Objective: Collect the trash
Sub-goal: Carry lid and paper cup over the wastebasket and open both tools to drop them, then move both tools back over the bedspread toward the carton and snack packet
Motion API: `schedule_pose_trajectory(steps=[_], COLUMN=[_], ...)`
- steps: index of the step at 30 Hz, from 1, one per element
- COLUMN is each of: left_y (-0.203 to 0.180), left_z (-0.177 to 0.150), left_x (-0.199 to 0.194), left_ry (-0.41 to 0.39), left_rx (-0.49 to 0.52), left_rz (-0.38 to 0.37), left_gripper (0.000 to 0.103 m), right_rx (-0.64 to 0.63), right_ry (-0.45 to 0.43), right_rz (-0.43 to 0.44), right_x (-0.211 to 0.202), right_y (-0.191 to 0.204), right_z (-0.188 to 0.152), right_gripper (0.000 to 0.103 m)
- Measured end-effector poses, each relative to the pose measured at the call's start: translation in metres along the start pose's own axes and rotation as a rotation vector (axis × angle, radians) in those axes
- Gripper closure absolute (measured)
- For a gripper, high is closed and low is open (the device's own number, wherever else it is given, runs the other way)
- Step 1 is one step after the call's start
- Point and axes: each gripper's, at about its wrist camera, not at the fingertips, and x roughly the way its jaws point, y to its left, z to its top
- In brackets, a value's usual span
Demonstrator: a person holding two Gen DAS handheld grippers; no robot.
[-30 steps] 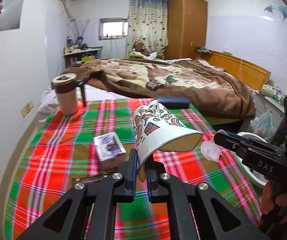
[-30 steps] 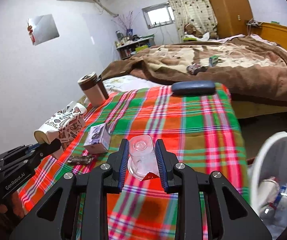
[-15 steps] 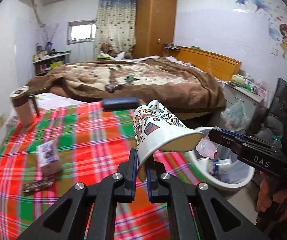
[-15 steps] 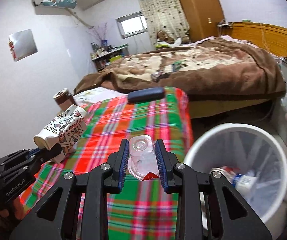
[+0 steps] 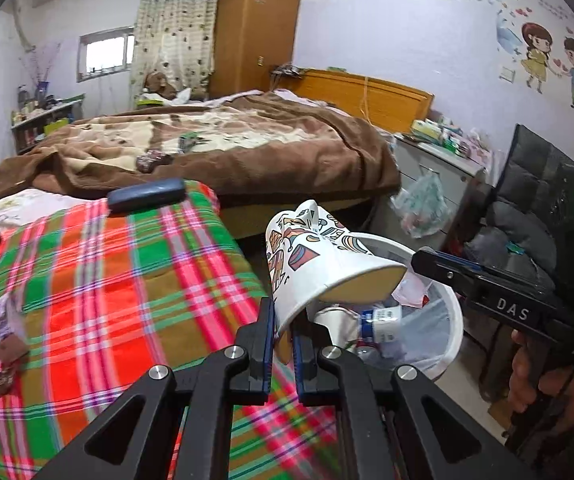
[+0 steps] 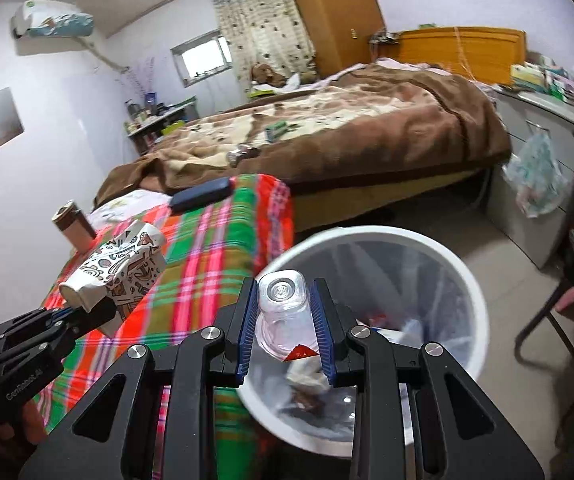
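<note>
Left gripper (image 5: 283, 340) pinches a paper cup's (image 5: 315, 268) rim, cup tilted just ahead of its tips. Right gripper (image 6: 283, 320) clamps a clear cup (image 6: 283, 308) above the bin (image 6: 467, 280).

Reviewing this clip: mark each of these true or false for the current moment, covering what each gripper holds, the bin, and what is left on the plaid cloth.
1. The left gripper pinches a patterned paper cup by its rim. True.
2. The right gripper is empty. False: it grips a clear plastic cup.
3. The white bin is empty. False: trash already lies inside.
4. A dark blue case lies on the plaid cloth. True.
</note>
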Motion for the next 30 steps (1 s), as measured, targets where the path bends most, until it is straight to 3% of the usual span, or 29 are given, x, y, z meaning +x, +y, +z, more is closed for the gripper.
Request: schedule_pose_trajectory(steps=[21, 23, 25, 26, 29, 30], left_y=[-0.057, -0.057, -0.056, -0.055, -0.054, -0.053], left_z=[0.002, 0.003, 0.003, 0.003, 0.003, 0.003], left_x=[0.062, 0.063, 0.062, 0.062, 0.06, 0.058], left_ry=[0.085, 0.082, 0.075, 0.074, 0.071, 0.068], left_rx=[0.078, 0.075, 0.07, 0.065, 0.06, 0.061], left_rz=[-0.047, -0.048, -0.049, -0.053, -0.058, -0.054], left_gripper=[0.094, 0.086, 0.058, 0.053, 0.052, 0.052], right_rx=[0.025, 0.014, 0.006, 0.005, 0.007, 0.007], right_ry=[0.079, 0.098, 0.108, 0.109, 0.104, 0.101], right_rz=[-0.157, -0.178, -0.188, -0.186, -0.188, -0.191], right_x=[0.015, 0.018, 0.019, 0.019, 0.016, 0.016], right_y=[-0.051, -0.051, -0.052, -0.051, -0.05, -0.05], right_z=[-0.007, -0.007, -0.007, -0.008, -0.008, -0.008], right_gripper=[0.074, 0.074, 0.074, 0.074, 0.069, 0.063])
